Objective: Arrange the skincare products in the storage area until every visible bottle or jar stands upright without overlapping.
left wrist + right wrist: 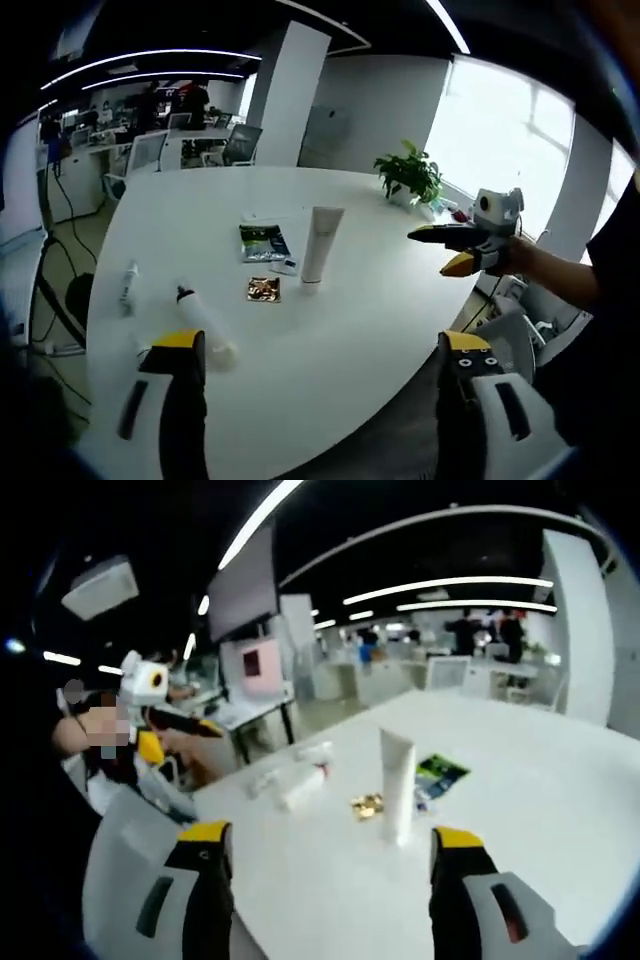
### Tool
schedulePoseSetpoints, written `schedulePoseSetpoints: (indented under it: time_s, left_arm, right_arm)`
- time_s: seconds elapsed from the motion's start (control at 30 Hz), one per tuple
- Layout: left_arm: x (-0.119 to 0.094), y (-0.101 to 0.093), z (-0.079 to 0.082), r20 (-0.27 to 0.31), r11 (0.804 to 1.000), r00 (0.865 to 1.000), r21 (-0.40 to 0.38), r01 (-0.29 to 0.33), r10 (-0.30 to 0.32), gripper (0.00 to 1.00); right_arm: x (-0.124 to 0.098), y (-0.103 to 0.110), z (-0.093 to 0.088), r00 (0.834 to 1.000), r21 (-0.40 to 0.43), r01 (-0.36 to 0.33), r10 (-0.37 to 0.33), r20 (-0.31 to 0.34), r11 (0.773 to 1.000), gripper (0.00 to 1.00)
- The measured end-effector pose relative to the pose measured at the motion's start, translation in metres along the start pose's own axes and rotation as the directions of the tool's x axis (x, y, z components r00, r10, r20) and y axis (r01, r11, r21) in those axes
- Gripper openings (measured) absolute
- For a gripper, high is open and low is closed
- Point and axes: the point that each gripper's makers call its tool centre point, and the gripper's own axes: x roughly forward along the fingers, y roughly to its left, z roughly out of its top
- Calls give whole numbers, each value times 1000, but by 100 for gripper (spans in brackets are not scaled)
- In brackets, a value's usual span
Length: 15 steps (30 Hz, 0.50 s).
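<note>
A white tube [322,245] stands upright, cap down, near the middle of the round white table [350,370]. A white bottle with a dark cap [205,328] lies on its side just ahead of my left gripper [320,345], whose jaws stand wide open and hold nothing. A slim white tube [128,283] lies flat further left. My right gripper [447,250] hovers at the table's right edge. In the right gripper view my right gripper [330,838] is open and empty, short of the upright tube [397,785] and the lying bottle [300,788]. The left gripper [185,735] hovers beyond the table edge.
A dark green sachet [263,243] and a small gold packet [264,289] lie flat beside the upright tube. A potted plant [410,175] stands at the far table edge. A grey chair [130,850] sits at the near edge; office desks and chairs fill the background.
</note>
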Motion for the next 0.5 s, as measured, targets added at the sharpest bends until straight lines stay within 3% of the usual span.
schedulePoseSetpoints:
  time_s: [0.27,0.37,0.5]
  left_arm:
    - [9,-2,5,5,1000,1000,-7,21,-21,90]
    - [14,-9,3,-2,1000,1000,6,27,-27,90]
    - [18,-17,-4,-4,999,999,-13,45,-45,90]
  right_arm:
    - [-16,1,19,999,-29,25,-24,33,999,89]
    - [-23,-1,23,997,6,31,-31,71,1000,92]
    - [-30,-1,19,997,38,35,-37,75,999,97]
